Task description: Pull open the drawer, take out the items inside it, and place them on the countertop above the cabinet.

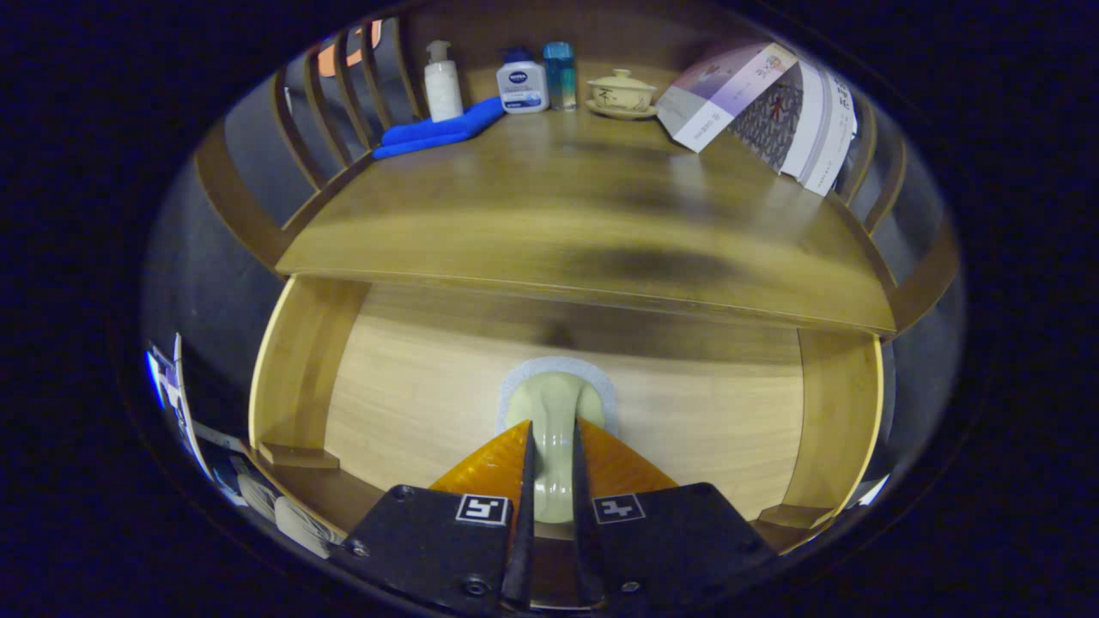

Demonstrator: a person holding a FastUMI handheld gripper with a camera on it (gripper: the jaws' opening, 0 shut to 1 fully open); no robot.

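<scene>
Between your gripper's point(549, 446) fingers sits the drawer handle point(554, 412), clamped from both sides; its stem runs straight toward you, so pull straight back.

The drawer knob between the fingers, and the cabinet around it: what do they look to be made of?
The drawer knob, which the hand-held gripper has its fingers closed on, looks like glazed ceramic or glossy plastic: pale, smooth, with soft highlights. The drawer front and countertop look like varnished wood or wood veneer: visible grain, with a sheen on top.
</scene>
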